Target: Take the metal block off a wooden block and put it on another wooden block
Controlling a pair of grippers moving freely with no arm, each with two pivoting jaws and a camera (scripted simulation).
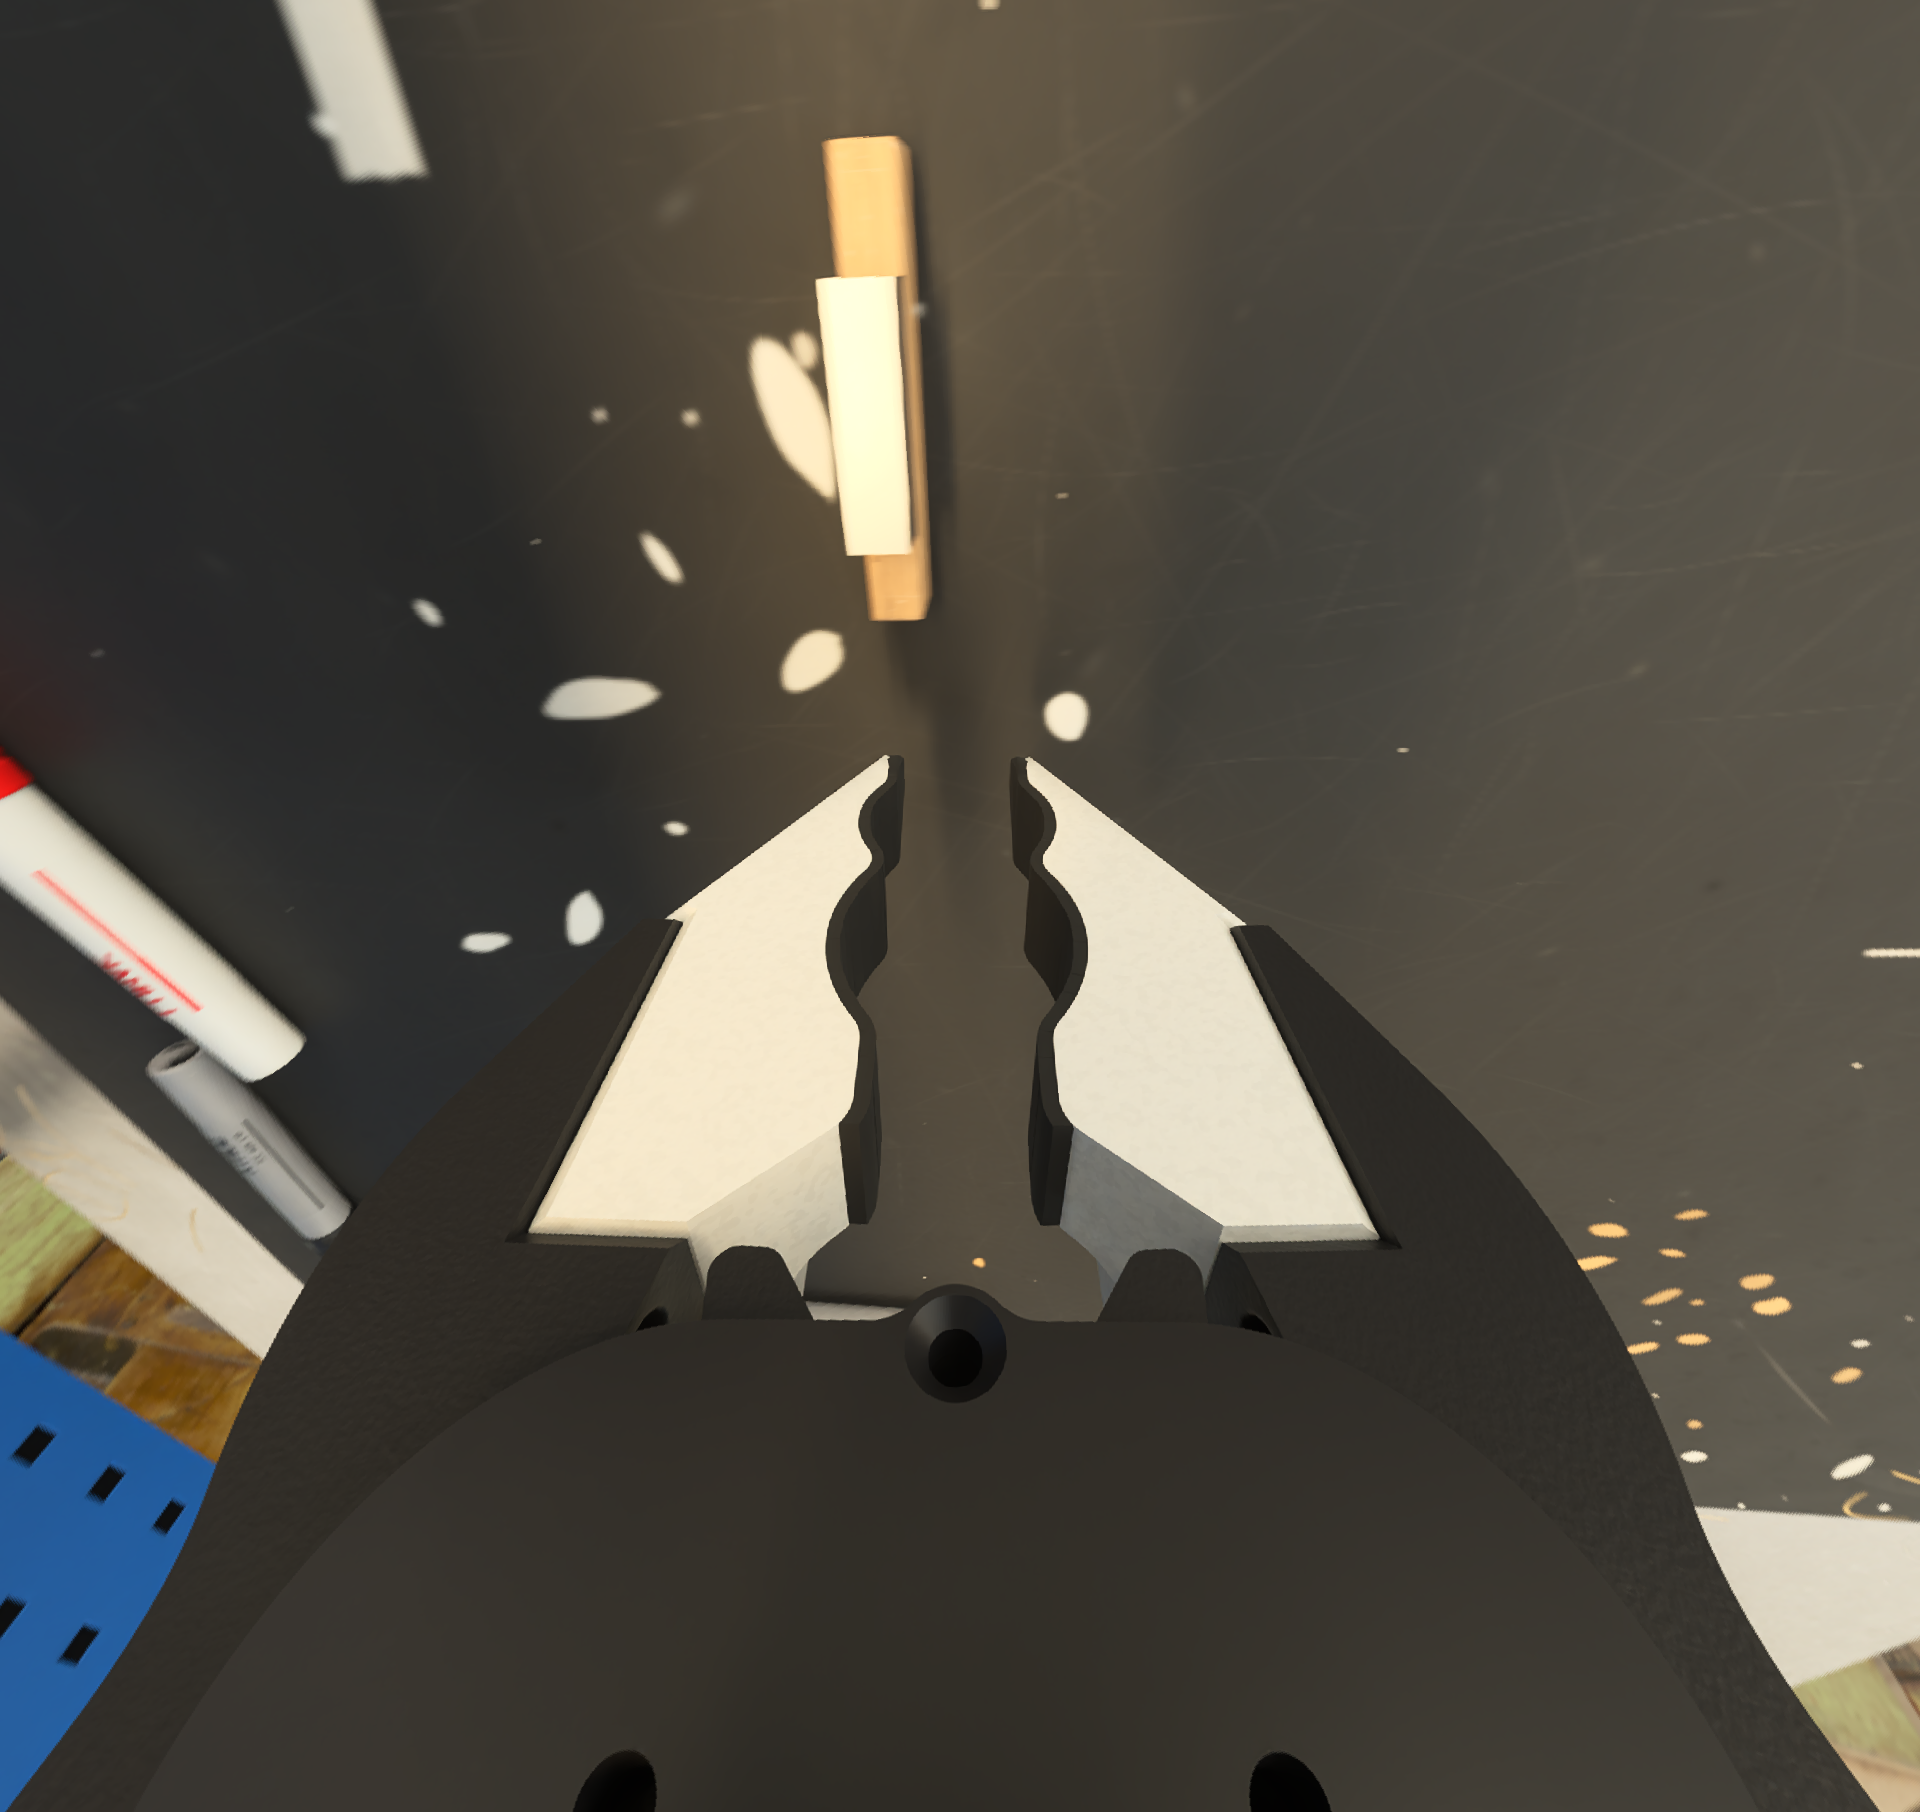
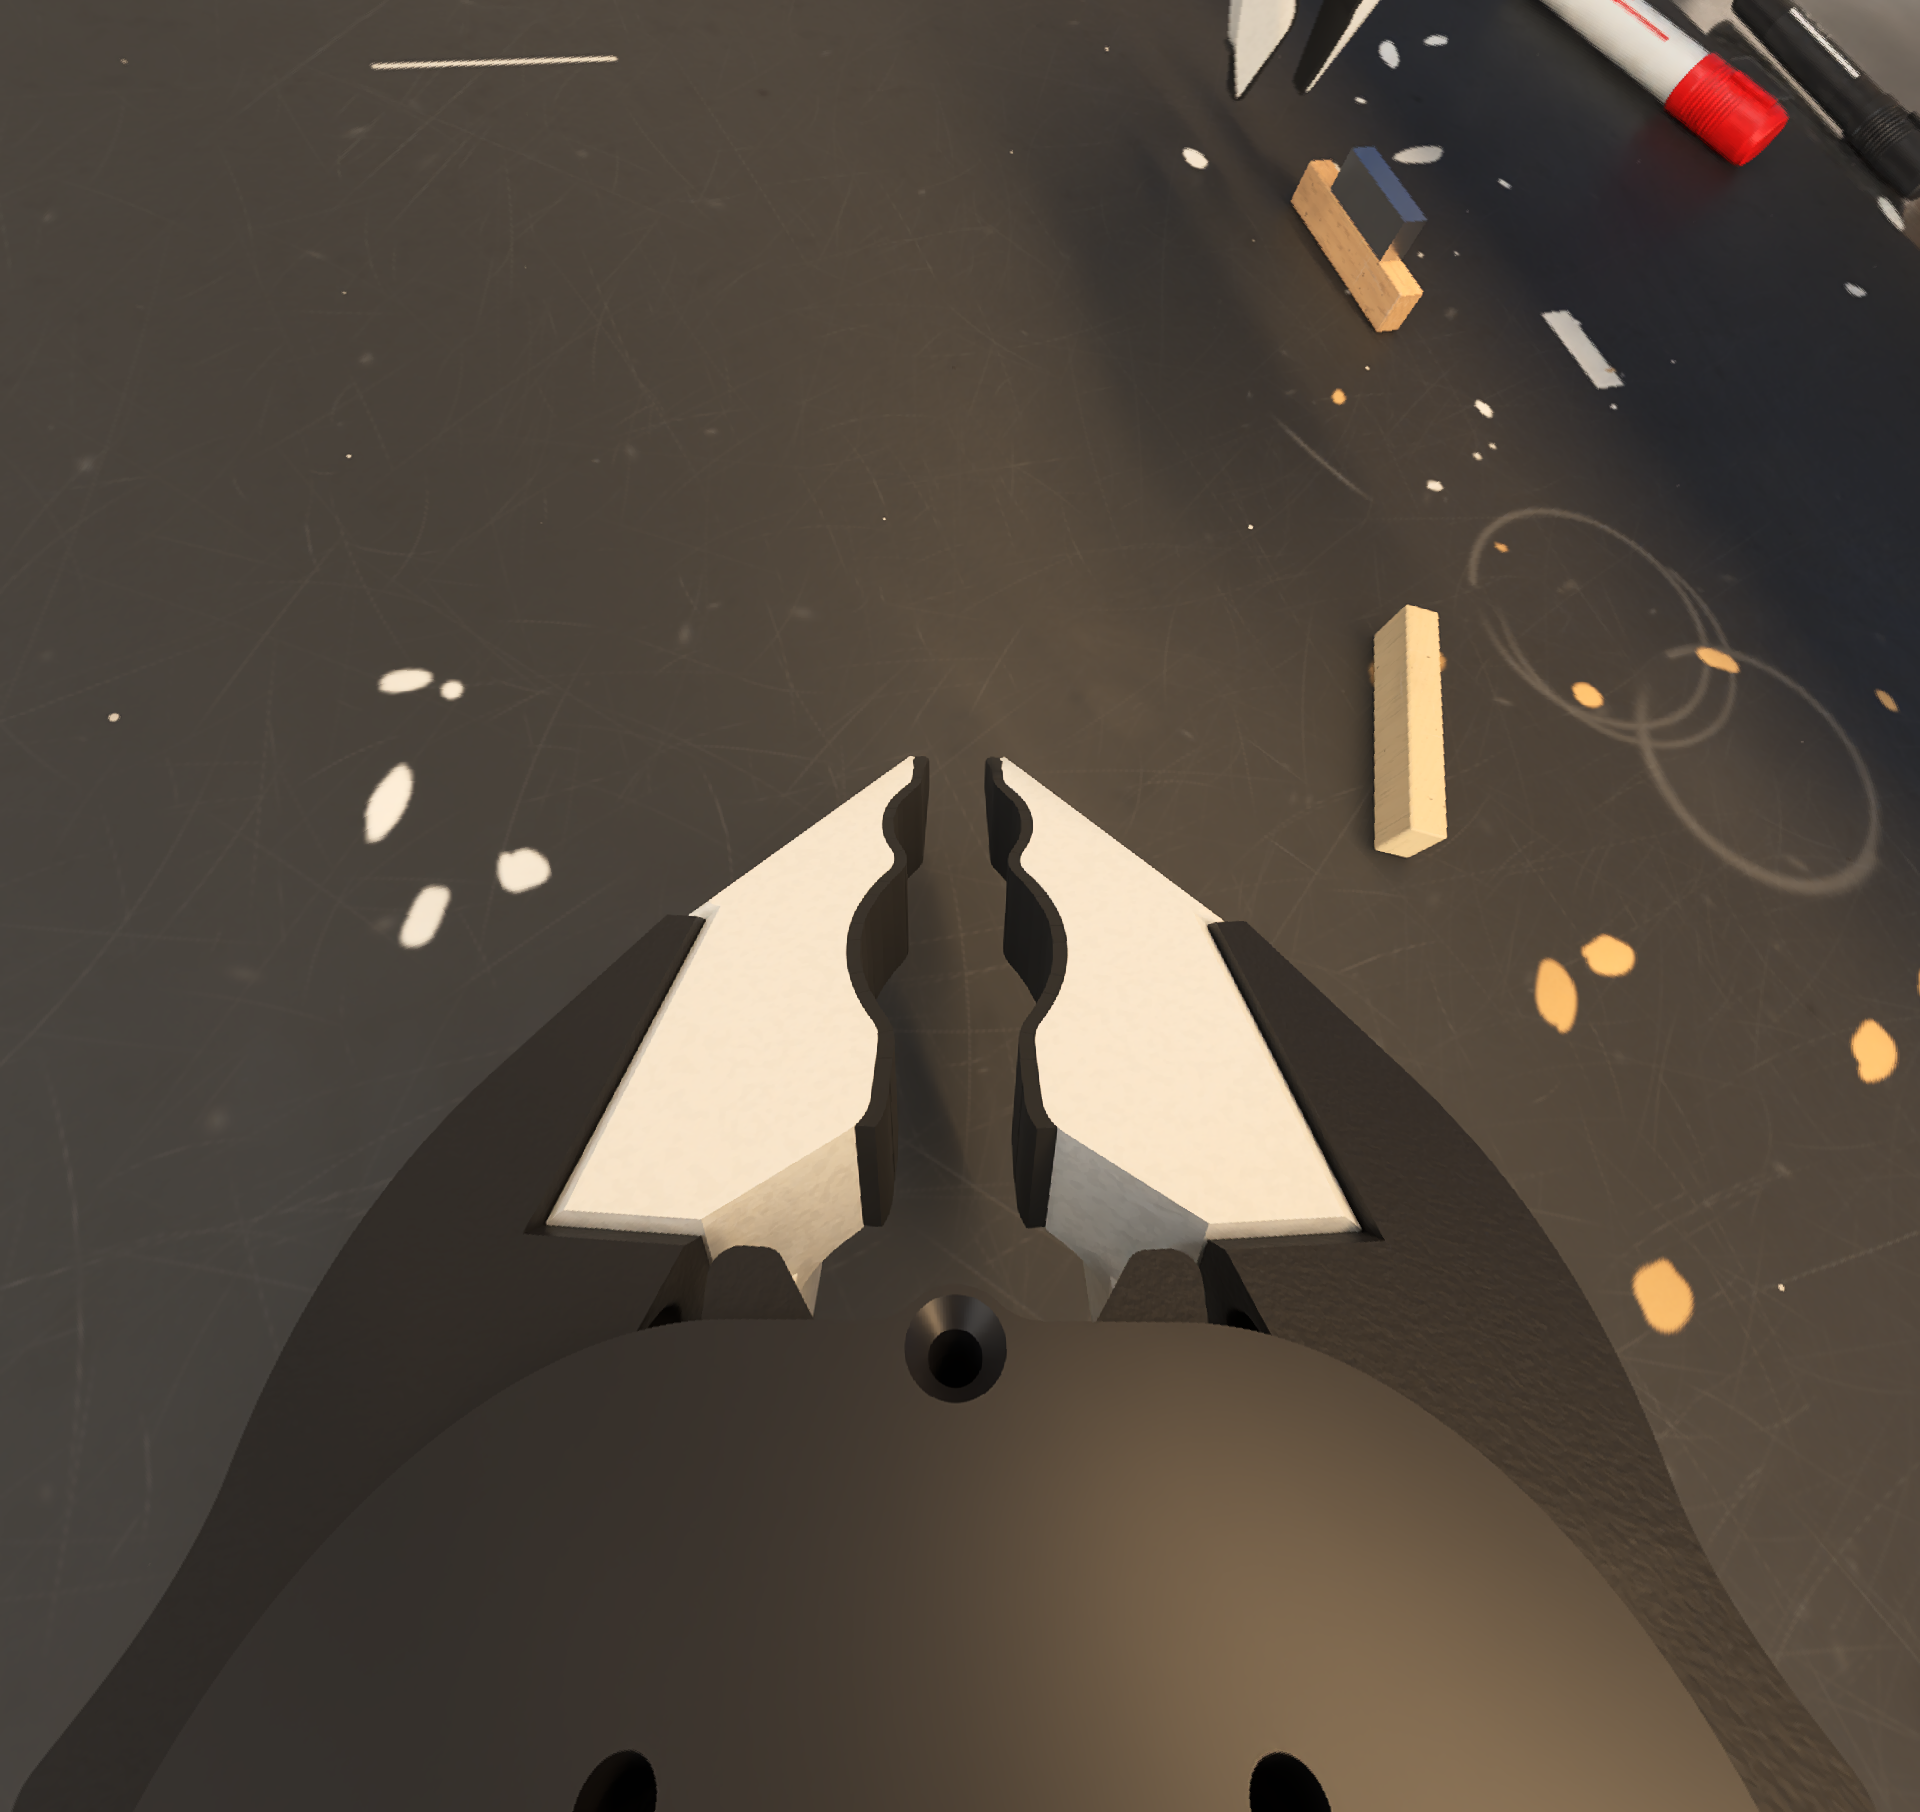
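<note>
In the left wrist view a long wooden block (image 1: 871, 193) lies on the dark table straight ahead, with the pale, shiny metal block (image 1: 862, 412) on top of it. My left gripper (image 1: 956, 765) is open and empty, a short way in front of the block's near end. In the right wrist view the same wooden block (image 2: 1356, 271) lies at the far right with the metal block (image 2: 1377, 199) on its far end, and the left gripper (image 2: 1273, 89) hangs just beyond it. A second, bare wooden block (image 2: 1408, 734) lies nearer, to the right of my right gripper (image 2: 956, 765), which is empty with a narrow gap between its fingers.
A red-capped white marker (image 1: 135, 941) and a grey marker (image 1: 249, 1149) lie at the left, by a blue perforated panel (image 1: 83, 1502). A pale strip (image 1: 332, 37) lies far left. The right wrist view shows the red-capped marker (image 2: 1652, 37), a black marker (image 2: 1839, 69) and a small silver strip (image 2: 1579, 349).
</note>
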